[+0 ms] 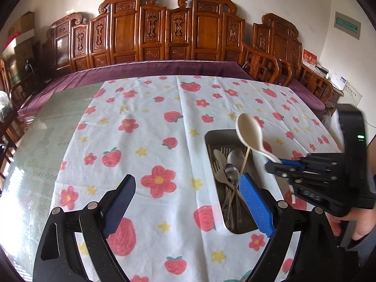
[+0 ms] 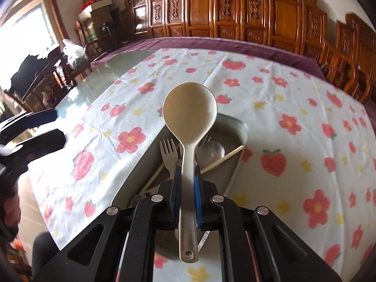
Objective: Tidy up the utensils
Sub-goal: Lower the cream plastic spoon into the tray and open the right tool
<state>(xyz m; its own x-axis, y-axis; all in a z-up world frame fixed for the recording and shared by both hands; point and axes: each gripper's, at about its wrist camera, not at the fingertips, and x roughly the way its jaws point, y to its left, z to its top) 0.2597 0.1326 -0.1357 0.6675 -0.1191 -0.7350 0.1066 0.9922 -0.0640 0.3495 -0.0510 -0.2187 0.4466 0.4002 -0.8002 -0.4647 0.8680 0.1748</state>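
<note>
Two grippers are in play above a table spread with a white cloth printed with red flowers and strawberries (image 1: pixel 150 122). The right gripper (image 2: pixel 186 176) tilts downward over the grey rectangular metal tray (image 2: pixel 232 127), its jaws nearly closed and clamped on the handle of a cream plastic serving spoon (image 2: pixel 189 115). That spoon's bowl juts forward beyond the fingertips, hanging in the air above the tray, while its handle end with a hole runs back between the fingers. In the left wrist view the same spoon rises slantwise from the right gripper at the tray's far right side. The left gripper (image 1: pixel 185 202) also points down, jaws spread wide with nothing between them; its blue-padded finger (image 1: pixel 256 208) overlaps the tray's near end. Inside the tray lie metal forks and spoons (image 1: pixel 229 166) and what looks like a wooden chopstick (image 2: pixel 222 162), loosely crossed.
</note>
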